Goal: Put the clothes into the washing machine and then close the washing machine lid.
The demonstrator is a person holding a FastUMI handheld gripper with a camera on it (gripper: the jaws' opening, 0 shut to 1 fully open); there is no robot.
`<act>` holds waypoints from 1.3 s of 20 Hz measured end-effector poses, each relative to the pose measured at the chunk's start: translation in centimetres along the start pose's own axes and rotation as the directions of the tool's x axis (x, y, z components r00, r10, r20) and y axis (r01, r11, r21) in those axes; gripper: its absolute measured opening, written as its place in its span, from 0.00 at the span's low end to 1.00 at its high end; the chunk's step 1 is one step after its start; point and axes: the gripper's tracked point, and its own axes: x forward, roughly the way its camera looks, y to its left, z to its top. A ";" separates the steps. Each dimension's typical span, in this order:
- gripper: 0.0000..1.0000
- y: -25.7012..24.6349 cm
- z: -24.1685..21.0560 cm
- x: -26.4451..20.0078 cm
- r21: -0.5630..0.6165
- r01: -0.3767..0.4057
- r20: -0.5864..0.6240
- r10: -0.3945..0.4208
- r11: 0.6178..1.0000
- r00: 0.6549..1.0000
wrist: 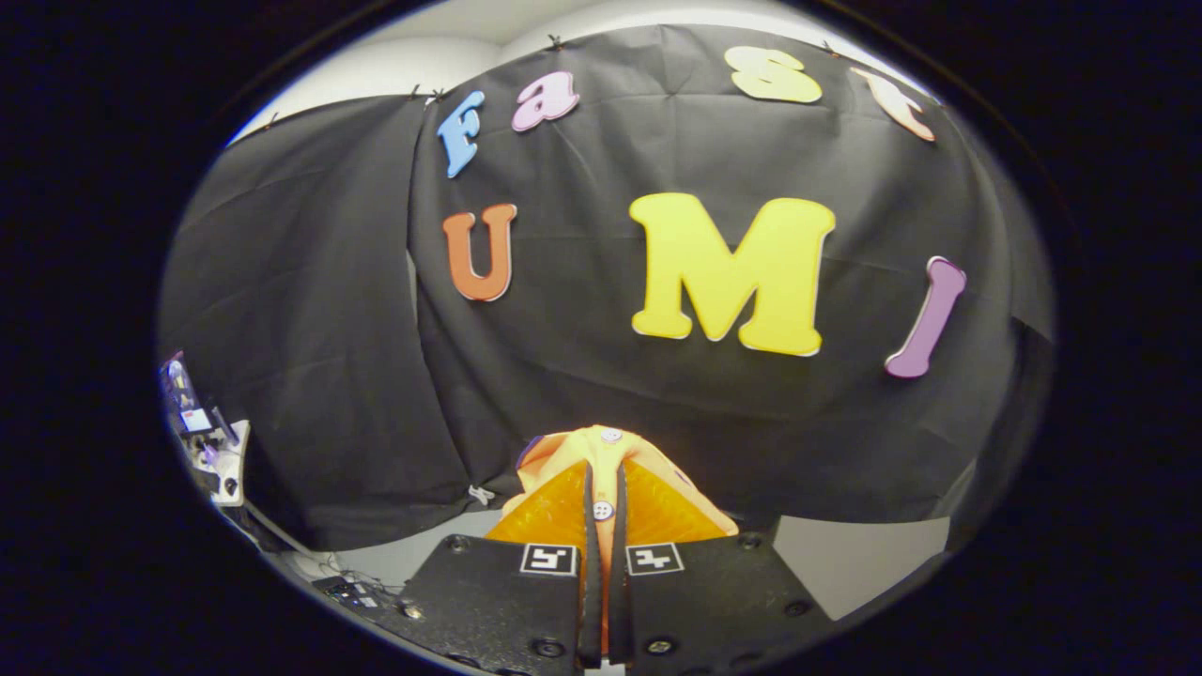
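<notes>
My gripper is shut on an orange garment with white buttons. The cloth is pinched between the two fingers and bulges up just ahead of their tips, with one button at its top and another between the fingers. The garment is lifted in front of the black cloth wall. More of the cloth is hidden behind the fingers.
A white tabletop shows beyond the fingers on both sides, meeting the black cloth wall. At the far left stands a small stand with devices, and cables with a small box lie below it.
</notes>
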 end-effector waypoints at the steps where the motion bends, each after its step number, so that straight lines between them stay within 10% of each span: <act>1: 0.06 0.8 -0.3 0.8 -0.006 -0.015 -0.010 0.014 1.000 1.000; 26: 0.06 2.4 -23.2 15.7 -0.070 0.054 -0.419 -0.079 0.996 0.905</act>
